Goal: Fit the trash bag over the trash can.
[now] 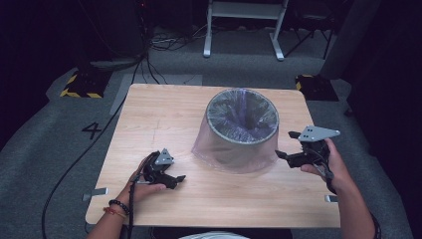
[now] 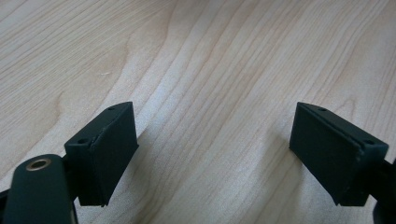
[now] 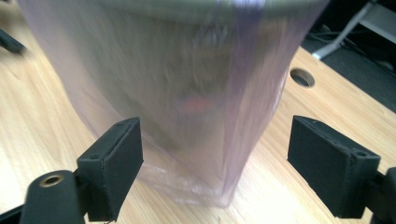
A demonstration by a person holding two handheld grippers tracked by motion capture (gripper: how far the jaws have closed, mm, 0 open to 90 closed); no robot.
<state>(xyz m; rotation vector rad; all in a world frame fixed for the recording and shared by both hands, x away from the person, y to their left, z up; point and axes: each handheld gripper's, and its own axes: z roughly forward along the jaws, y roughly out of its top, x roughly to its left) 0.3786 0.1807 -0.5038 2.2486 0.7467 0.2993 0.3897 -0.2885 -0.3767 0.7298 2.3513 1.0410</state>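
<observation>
Mid-counter, the grey round bin's thin purple plastic liner looked soft, slippery; right hand-held gripper spread, left hand-held gripper spread; pinch its loose skirt.

- Left gripper: black, grey three-cornered plate, black cable trailing.
- Right gripper: black, larger grey plate.
- Left wrist: dark beaded bracelet, orange band.
</observation>
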